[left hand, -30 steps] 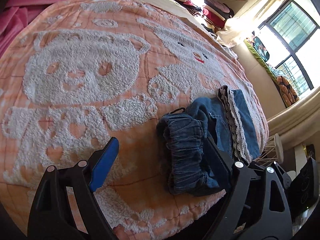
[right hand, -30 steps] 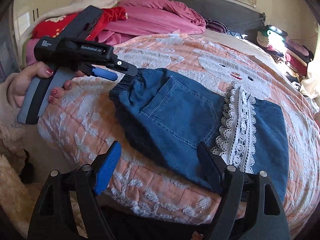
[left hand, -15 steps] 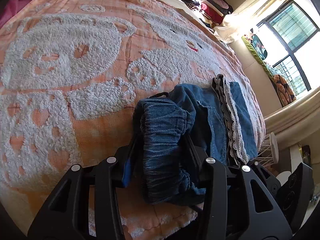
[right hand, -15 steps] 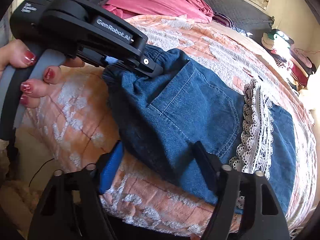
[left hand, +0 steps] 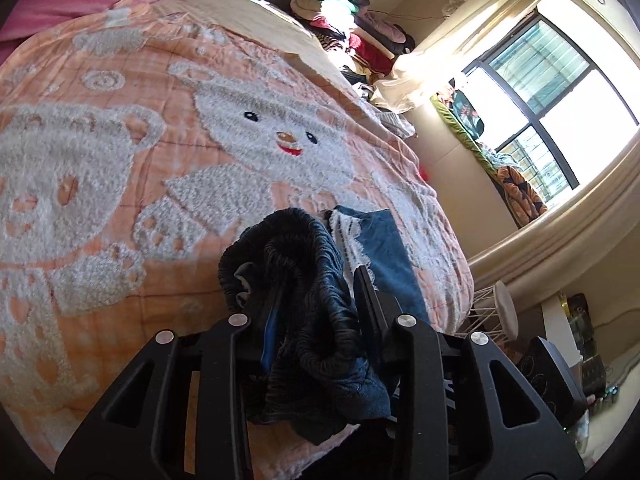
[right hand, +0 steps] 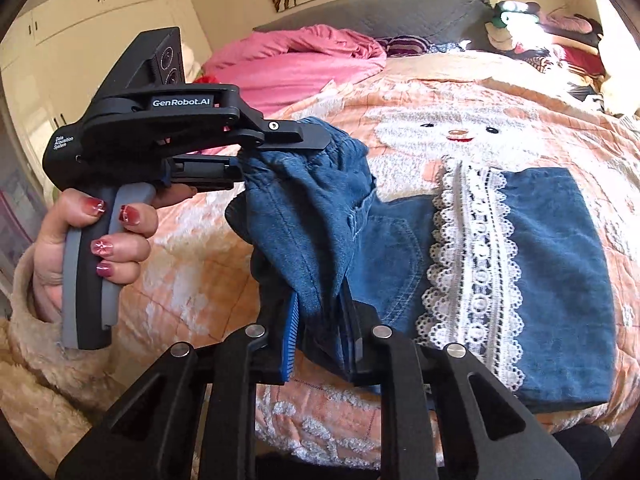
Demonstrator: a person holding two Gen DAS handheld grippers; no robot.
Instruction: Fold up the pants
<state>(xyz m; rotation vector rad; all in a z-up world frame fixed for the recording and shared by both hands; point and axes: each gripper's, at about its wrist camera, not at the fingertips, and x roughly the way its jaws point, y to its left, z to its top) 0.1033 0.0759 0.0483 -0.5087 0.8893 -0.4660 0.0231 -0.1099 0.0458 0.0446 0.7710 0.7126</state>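
Blue denim pants with a white lace band lie on the orange bear blanket. My left gripper is shut on the gathered elastic waistband and holds it lifted off the bed; it also shows in the right wrist view. My right gripper is shut on the near edge of the waist end, also raised. The lace band and leg end still lie flat on the blanket.
A pink duvet is heaped at the head of the bed. Piled clothes sit at the far bedside. A window is at the right, and a white wire stool stands beside the bed.
Both grippers closed on the waist end of the pants and lifted it off the blanket. The waistband now hangs bunched between them, raised above the bed.
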